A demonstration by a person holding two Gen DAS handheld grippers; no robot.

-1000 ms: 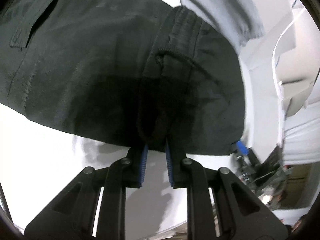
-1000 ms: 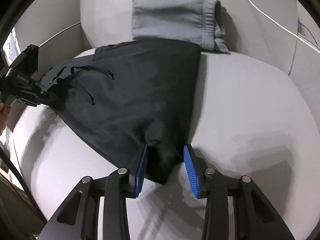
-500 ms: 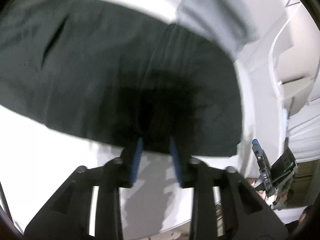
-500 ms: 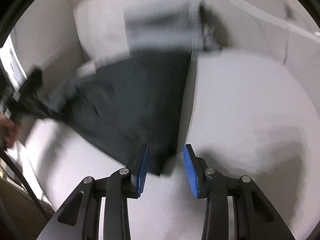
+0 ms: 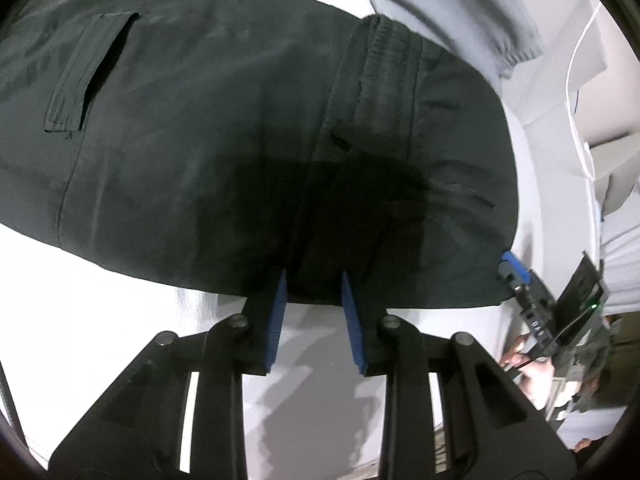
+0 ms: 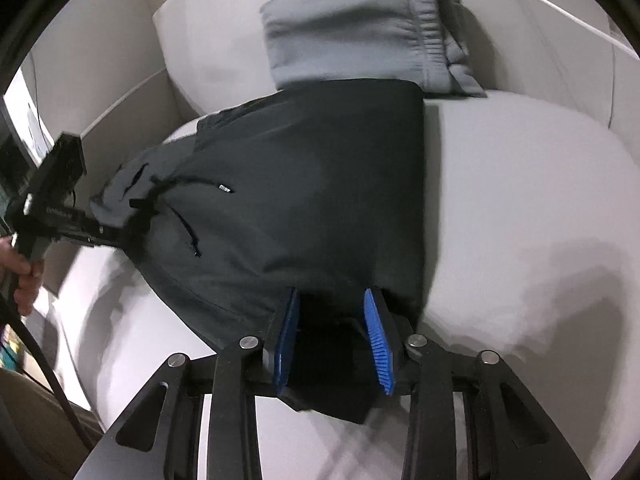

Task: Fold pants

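Observation:
Black pants (image 5: 200,140) lie folded on a white cushion (image 5: 100,340), pocket flap at the left and waistband running down the middle. My left gripper (image 5: 312,292) straddles their near edge at the waistband; its jaws are closing with cloth between them, and the edge still lies flat. In the right wrist view the pants (image 6: 300,200) taper towards the left gripper (image 6: 116,238). My right gripper (image 6: 332,312) sits over the pants' near corner, jaws closing, with slack cloth deep between the pads. The right gripper's blue tip (image 5: 514,266) shows at the pants' right edge.
Folded grey sweatpants (image 6: 352,36) rest against the cushion's back, touching the black pants' far edge. A white cable (image 6: 560,12) runs along the backrest. A person's hand (image 6: 24,276) holds the left gripper's handle. Bare cushion (image 6: 520,200) spreads to the right.
The right gripper slid forward, so the pants' corner now lies deep between its fingers. The left gripper's jaws stand wider than a second ago, and the bunch they pinched has flattened.

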